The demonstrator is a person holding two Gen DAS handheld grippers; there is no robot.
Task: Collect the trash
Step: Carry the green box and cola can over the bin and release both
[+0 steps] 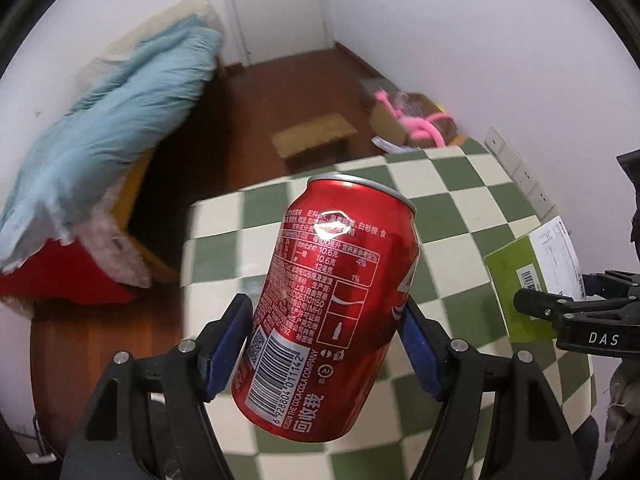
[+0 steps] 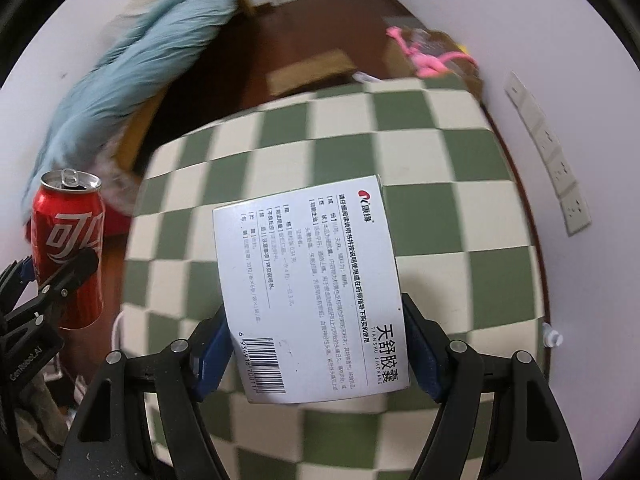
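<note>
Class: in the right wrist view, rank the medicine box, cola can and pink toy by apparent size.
1. medicine box, though nearness to the camera inflates it.
2. cola can, farther off, in the left gripper.
3. pink toy, distant, so true size is unsure.

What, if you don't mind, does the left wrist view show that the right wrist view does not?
Only the left wrist view shows the barcode and nutrition print on the red can, held in the left gripper, and the green side of the box. Only the right wrist view shows the can's opened top and the box's white printed face, clamped in the right gripper. Both show the can, the box, the checkered table, the blue bedding and the pink toy.
</note>
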